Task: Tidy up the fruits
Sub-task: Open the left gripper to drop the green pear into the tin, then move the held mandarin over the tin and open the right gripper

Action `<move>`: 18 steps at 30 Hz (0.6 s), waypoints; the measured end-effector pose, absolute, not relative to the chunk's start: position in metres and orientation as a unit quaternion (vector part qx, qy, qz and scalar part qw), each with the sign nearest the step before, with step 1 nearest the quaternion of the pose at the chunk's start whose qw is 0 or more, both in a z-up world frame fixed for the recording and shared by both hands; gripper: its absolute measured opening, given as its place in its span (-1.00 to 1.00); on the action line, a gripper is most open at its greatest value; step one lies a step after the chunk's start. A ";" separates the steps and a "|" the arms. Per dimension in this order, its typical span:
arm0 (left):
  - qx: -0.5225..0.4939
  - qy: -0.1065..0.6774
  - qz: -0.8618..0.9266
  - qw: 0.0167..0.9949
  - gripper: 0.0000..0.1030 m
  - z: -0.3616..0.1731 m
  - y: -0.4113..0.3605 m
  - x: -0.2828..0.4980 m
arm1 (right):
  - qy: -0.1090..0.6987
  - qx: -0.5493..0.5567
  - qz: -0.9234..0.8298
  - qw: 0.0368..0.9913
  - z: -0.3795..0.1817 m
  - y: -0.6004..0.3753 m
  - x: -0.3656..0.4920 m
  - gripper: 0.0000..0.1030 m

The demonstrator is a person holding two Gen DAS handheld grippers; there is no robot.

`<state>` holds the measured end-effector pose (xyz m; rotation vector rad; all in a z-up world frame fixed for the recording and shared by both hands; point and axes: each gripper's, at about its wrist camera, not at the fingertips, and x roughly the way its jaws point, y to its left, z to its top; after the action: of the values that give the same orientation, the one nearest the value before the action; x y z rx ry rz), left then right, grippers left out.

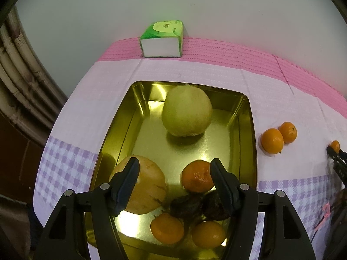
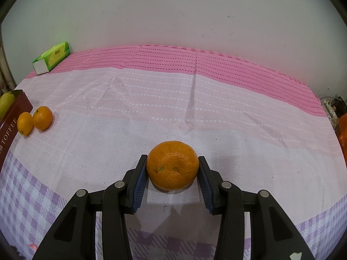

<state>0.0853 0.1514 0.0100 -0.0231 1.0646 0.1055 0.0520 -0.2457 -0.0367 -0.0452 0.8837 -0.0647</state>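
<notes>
Gold tin [image 1: 247,117], pink-and-lilac checked tablecloth [image 2: 151,99]

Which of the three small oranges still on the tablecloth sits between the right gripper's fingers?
The lone dimpled orange between the right gripper fingers. The other two oranges sit touching beside the gold tin, far off to the left.

Right tongs [image 2: 172,169] pressed against both sides of a mandarin [image 2: 172,165] resting on the cloth-covered worktop [image 2: 151,112]. Two small oranges [image 2: 34,120] lie far left, beside a tin [image 2: 13,117].

The gold tin [image 1: 249,117] runs off the lower edge; the dark fruits [image 1: 195,205] sit partly behind a gripper finger, their kind unclear; the right gripper [image 1: 334,151] is cut by the frame's side, its grip unreadable there
</notes>
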 end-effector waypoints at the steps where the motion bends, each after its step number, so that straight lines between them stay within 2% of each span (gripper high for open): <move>1: -0.012 0.507 0.051 0.861 0.32 0.011 0.151 0.084 | 0.427 -0.022 -0.031 0.903 -0.037 -0.246 0.052 -0.22; 11: -0.016 0.498 0.061 0.865 0.37 0.018 0.160 0.071 | 0.427 -0.024 -0.031 0.903 -0.037 -0.246 0.052 -0.23; 15: -0.016 0.491 0.069 0.868 0.52 0.021 0.164 0.065 | 0.427 -0.021 -0.035 0.903 -0.037 -0.245 0.052 -0.23; 18: -0.015 0.486 0.077 0.870 0.55 0.023 0.168 0.062 | 0.428 -0.021 -0.040 0.902 -0.036 -0.242 0.053 -0.24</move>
<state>0.0618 0.1680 0.0232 -0.0322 1.0166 0.1609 0.0530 -0.2422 -0.0358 -0.0439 0.8857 -0.0825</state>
